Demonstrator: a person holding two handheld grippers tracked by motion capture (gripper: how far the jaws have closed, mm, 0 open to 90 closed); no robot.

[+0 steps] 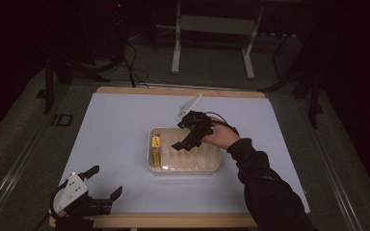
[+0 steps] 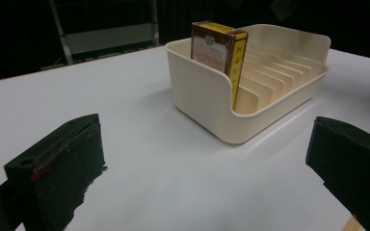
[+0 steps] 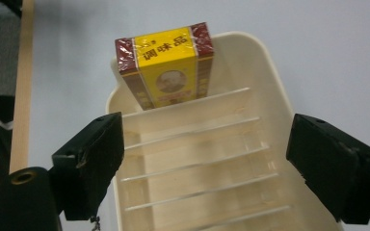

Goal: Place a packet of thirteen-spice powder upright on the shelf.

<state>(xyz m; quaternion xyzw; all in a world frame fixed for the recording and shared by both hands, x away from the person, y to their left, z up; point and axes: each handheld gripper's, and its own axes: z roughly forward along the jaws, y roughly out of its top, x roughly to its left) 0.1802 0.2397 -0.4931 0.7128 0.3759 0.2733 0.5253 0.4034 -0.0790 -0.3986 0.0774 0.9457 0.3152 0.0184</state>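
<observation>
Yellow box [image 3: 166, 67] upright in end slot of cream rack [image 3: 274, 91].

In the high view, the print on the box [image 1: 156, 150] is too small to read, and the left hand-held gripper [image 1: 107, 181] is cut off by the bottom edge. In the right gripper view, the tray [image 3: 274, 82] runs off the bottom edge and its first divider hides the box's lower part.
</observation>
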